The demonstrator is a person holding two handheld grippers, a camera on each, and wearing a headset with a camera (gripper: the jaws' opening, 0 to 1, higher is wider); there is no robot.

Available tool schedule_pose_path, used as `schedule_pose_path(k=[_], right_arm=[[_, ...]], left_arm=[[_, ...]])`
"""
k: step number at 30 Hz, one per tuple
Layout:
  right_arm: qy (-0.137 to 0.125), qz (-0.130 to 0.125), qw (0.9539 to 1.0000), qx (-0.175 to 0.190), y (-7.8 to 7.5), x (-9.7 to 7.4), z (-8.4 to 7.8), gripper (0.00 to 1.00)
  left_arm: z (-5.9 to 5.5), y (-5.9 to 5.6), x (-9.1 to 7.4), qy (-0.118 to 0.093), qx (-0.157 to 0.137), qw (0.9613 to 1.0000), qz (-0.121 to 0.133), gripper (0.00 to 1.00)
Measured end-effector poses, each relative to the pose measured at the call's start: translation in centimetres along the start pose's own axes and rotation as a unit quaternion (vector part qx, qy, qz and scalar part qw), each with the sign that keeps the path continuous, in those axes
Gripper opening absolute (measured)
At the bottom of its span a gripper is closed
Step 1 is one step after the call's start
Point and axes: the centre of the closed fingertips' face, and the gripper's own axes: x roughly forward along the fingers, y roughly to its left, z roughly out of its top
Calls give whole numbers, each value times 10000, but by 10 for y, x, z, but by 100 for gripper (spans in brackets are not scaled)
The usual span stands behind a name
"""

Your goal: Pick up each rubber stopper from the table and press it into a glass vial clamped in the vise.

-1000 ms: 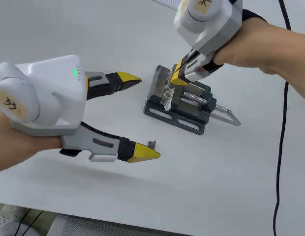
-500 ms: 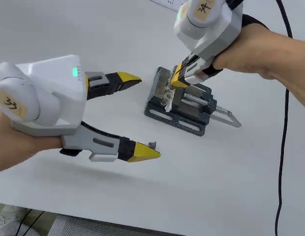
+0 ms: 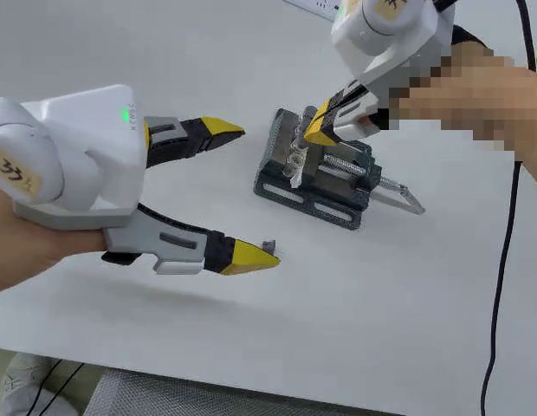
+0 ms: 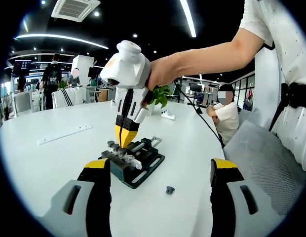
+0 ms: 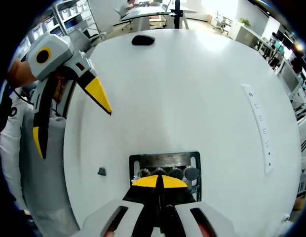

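Note:
A dark vise (image 3: 320, 184) stands on the white table and clamps a row of glass vials (image 3: 296, 161). In the right gripper view several vials carry dark stoppers (image 5: 191, 173). My right gripper (image 3: 321, 132) hangs just above the vials, jaws shut, with nothing visible between them; its tips (image 5: 158, 181) cover the middle of the row. One loose grey stopper (image 3: 268, 248) lies on the table left of the vise (image 4: 135, 163), close to the lower fingertip of my left gripper (image 3: 238, 192). That gripper is wide open and holds nothing. The loose stopper (image 4: 169, 189) lies between its jaws, farther out.
A black cable (image 3: 502, 260) runs down the right side of the table. A white power strip (image 5: 259, 128) lies far behind the vise (image 5: 165, 160). The vise's handle (image 3: 400, 198) sticks out to the right. People and chairs are in the room beyond the table.
My right gripper has lifted a little off the vials and drifted right, still shut. The left gripper has stayed open in about the same place.

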Motion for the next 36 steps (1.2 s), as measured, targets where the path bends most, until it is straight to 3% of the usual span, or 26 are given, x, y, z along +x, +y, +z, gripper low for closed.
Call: schedule_pose_path(k=[4,26,36], right_arm=[[81,87,9999,-54,10,3,-1,0],[325,95,9990,-308,7,5,-3,0],[60,87,9999,-3,7,6,0,0]], left_arm=[[0,0,0,-7,-7,10000,-2,82],[1,0,1,-7,-6,10000,-31,82],[3,0,-2,44,53,10000,-27,82]])
